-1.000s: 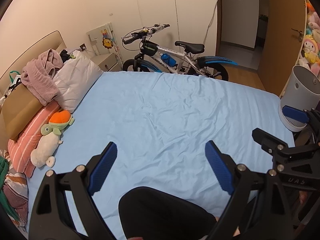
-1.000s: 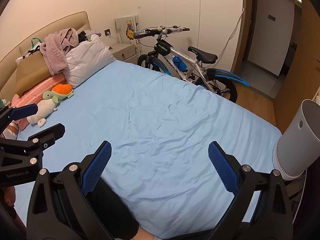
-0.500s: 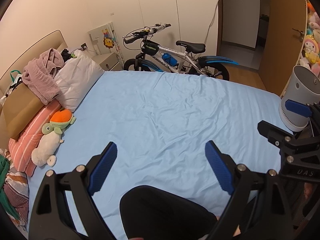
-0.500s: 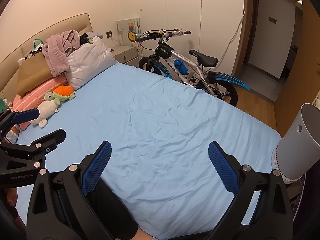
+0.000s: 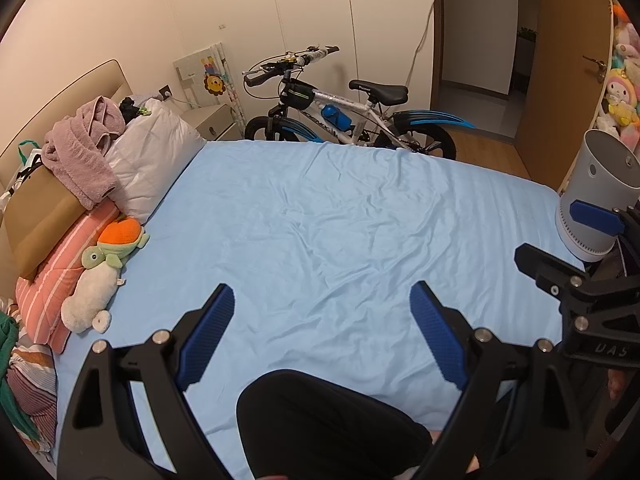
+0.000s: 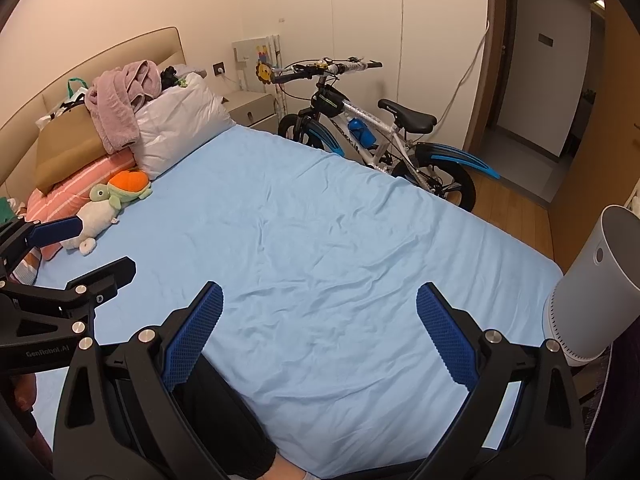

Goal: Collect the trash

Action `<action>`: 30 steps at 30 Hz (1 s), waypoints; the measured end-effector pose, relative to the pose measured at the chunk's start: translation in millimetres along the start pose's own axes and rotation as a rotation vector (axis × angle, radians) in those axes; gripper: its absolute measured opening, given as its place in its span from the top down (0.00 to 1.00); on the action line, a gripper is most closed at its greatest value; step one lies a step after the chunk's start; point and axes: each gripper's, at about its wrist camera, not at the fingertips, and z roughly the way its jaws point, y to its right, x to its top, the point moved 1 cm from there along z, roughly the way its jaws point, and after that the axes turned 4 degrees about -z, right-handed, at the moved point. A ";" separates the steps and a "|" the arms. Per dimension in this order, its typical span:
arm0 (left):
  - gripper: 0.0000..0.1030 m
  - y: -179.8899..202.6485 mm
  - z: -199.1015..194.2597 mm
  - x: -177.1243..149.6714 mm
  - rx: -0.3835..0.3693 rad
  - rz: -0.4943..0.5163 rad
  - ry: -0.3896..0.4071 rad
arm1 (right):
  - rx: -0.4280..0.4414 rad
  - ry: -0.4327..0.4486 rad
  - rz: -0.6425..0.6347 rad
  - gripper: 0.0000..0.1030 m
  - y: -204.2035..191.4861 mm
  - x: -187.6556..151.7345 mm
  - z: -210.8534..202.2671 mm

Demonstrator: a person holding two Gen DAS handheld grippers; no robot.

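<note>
While empty above the bed, both tongs agape; no trash visible.

One bed, one bicycle, one plush turtle, two pillows, one bin.

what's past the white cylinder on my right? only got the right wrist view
Observer: The left wrist view shows a stack of plush toys beside the wooden door, just above the white cylinder.
Operator: ok, is the left gripper holding anything
Observer: No. The left gripper has its fingers spread wide, and between them there is only the blue sheet and a dark trouser leg.
</note>
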 end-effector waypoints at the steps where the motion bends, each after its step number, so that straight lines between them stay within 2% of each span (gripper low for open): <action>1: 0.13 0.0 0.0 0.0 0.000 0.000 0.000 | 0.001 0.000 -0.001 0.09 0.0 0.4 -0.3; 17: 0.13 0.1 0.0 1.0 -0.001 0.000 -0.001 | -0.001 0.000 -0.002 0.09 -1.4 1.4 -0.3; 30: 0.13 2.7 0.6 1.4 -0.043 -0.016 -0.016 | 0.000 0.000 -0.001 0.09 -2.3 1.3 0.1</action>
